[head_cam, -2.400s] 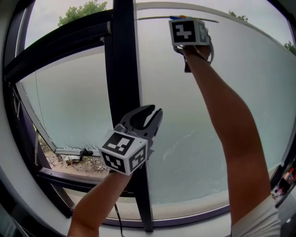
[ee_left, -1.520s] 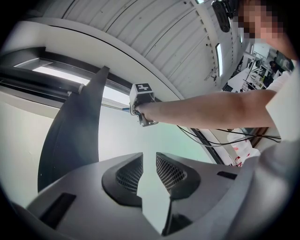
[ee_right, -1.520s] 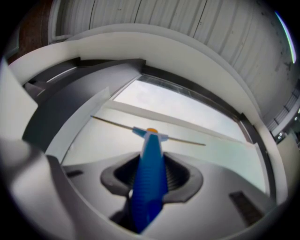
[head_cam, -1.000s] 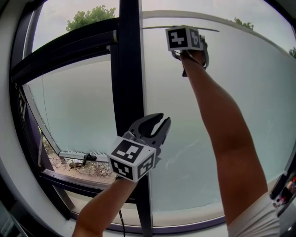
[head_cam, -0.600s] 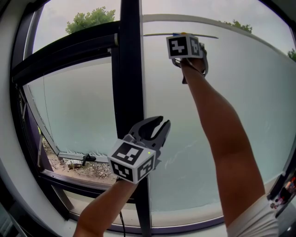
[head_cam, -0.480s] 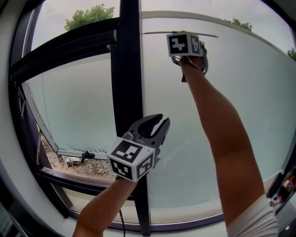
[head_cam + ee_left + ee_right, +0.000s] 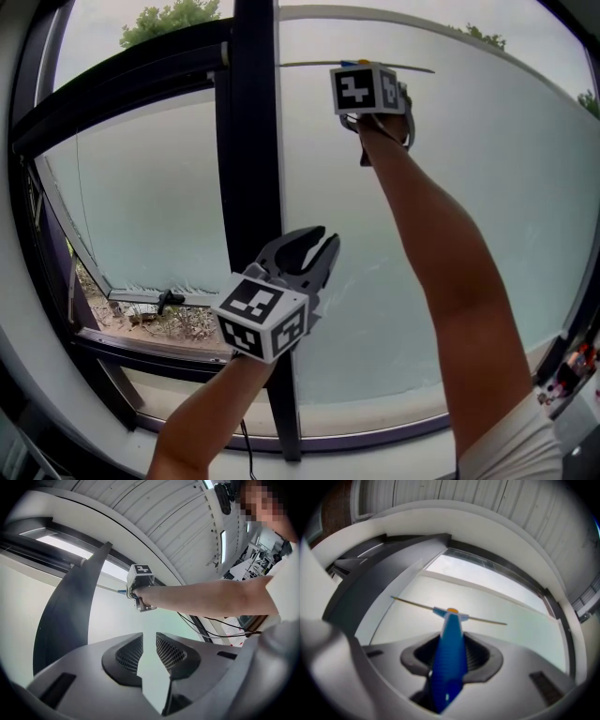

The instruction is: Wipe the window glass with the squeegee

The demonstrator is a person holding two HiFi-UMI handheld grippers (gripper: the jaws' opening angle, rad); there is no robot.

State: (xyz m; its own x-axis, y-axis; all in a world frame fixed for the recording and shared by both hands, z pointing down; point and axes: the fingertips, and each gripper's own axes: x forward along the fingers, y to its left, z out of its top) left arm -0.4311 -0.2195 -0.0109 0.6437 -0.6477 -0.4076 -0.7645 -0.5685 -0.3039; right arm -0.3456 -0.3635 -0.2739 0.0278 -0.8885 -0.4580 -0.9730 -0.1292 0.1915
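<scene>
Head view: two hand-held grippers (image 7: pixel 319 246) (image 7: pixel 371 75), one squeegee (image 7: pixel 309 64)

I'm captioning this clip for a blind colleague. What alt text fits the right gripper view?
The right claw is shut on the blue handle of a squeegee, whose thin blade lies across the pale window glass near the pane's top. A dark window frame runs up the left side.
</scene>
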